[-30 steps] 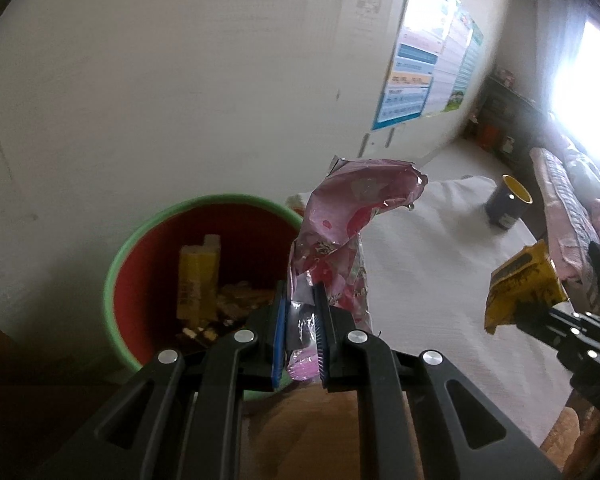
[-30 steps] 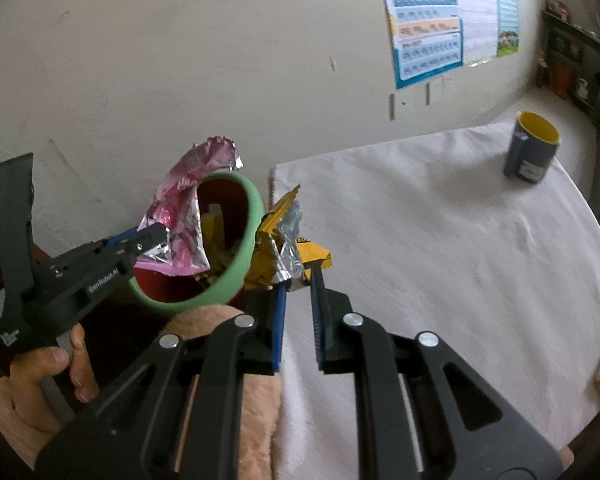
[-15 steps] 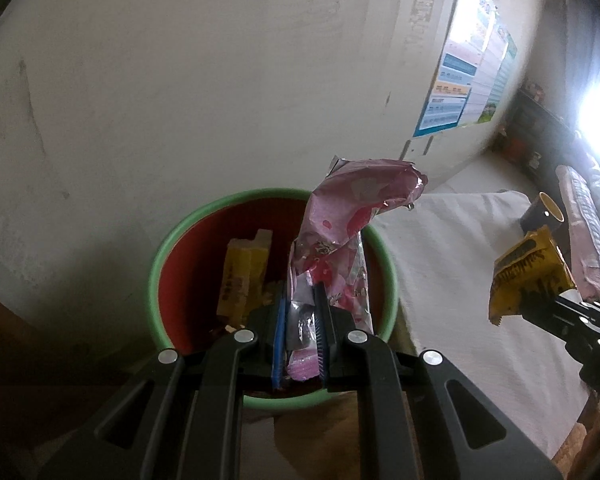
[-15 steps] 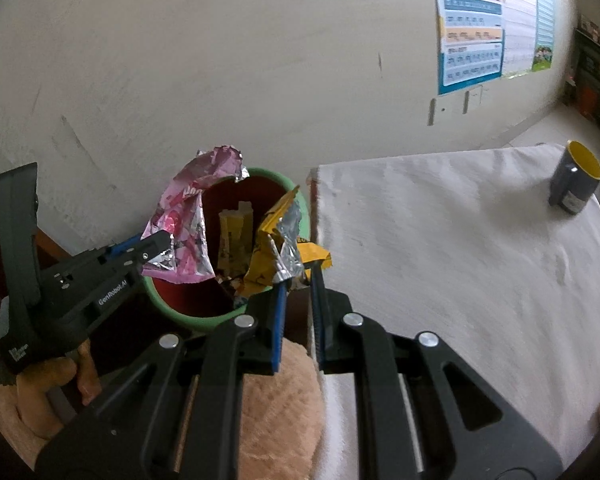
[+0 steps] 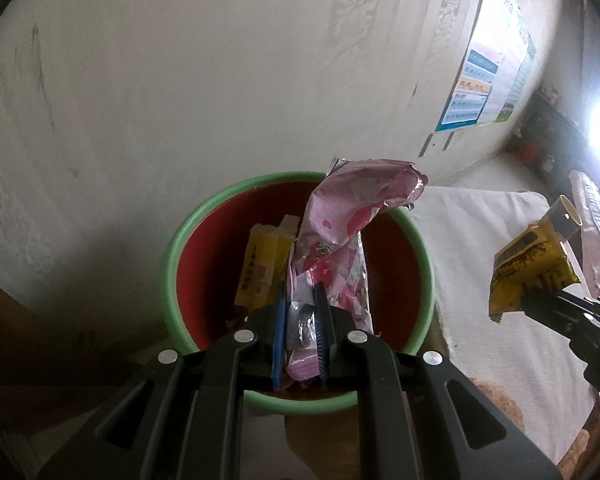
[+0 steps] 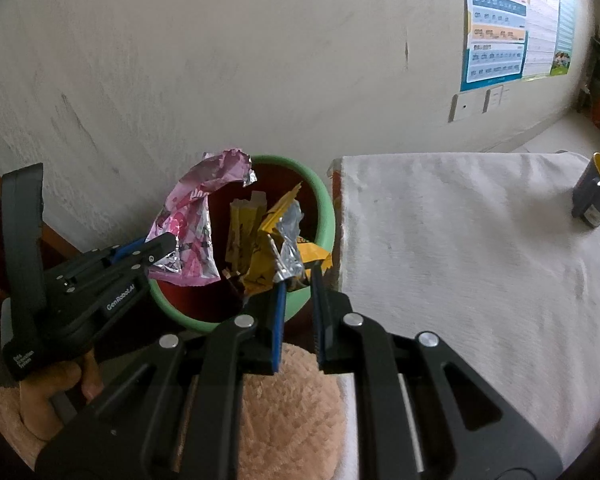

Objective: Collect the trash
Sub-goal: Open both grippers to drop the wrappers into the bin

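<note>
A bin with a green rim (image 5: pixel 172 248) (image 6: pixel 326 208) and red inside stands against the wall, left of the table. Yellow wrappers (image 5: pixel 260 264) (image 6: pixel 240 228) lie inside it. My left gripper (image 5: pixel 298 304) (image 6: pixel 172 246) is shut on a crumpled pink foil wrapper (image 5: pixel 340 224) (image 6: pixel 192 216), held over the bin's mouth. My right gripper (image 6: pixel 298 280) (image 5: pixel 532 300) is shut on a yellow and silver wrapper (image 6: pixel 278 240) (image 5: pixel 528 268). It hangs at the bin's right rim, next to the table edge.
A table under a white cloth (image 6: pixel 460 248) (image 5: pixel 492 248) lies right of the bin. A dark mug with a yellow inside (image 6: pixel 596 192) stands at its far right. A poster (image 6: pixel 512 20) hangs on the pale wall. A hand in a fuzzy sleeve (image 6: pixel 36 396) holds the left gripper.
Both grippers have moved left toward the bin. The pink wrapper now hangs over the bin's middle, and the yellow wrapper has come from over the table to the bin's right rim.
</note>
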Available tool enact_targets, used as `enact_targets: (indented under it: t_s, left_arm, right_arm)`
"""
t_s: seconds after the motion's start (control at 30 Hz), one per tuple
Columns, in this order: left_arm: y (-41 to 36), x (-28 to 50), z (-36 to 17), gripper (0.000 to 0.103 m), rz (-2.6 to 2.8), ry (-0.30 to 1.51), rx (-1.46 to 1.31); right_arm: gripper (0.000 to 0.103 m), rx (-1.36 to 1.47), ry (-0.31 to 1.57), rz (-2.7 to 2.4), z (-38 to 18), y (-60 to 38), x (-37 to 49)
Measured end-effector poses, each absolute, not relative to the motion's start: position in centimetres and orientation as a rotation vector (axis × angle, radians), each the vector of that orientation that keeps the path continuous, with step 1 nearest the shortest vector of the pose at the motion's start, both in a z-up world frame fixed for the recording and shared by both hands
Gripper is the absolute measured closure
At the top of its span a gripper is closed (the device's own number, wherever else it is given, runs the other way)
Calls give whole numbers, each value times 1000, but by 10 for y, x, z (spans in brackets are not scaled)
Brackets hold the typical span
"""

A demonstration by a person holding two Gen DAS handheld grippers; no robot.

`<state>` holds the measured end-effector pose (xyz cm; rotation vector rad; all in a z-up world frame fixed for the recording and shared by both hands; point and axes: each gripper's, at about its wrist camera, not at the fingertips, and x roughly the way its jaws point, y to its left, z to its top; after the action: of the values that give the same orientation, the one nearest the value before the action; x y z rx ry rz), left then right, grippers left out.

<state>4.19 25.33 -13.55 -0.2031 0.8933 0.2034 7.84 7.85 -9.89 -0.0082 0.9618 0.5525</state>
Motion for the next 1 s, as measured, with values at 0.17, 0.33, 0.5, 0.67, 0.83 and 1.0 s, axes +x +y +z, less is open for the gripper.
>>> enact_targets:
  t_s: [0.17,0.33,0.5,0.67,0.83,1.0]
  left_arm:
    - [258,45,-142,92,216,909,-206]
    - [261,47,-149,92,224,929,-212]
    - [261,50,-152,92,231,937,-211]
    - [260,58,-154,92,233,945,-215]
    - [262,61,-158,92,239,952,-214]
    - [261,65,-163,92,247,964,-211]
  right_arm:
    - [90,-16,970,556,-103,85,82]
    - [90,-20,975,556,-106,89,84]
    - [90,-19,983,556,-108,91,87]
    - [90,-9,992,551,-109,92,90]
    - [90,-9,993,545,-111,93,91]
    - [90,-9,992,544,-111,95,92]
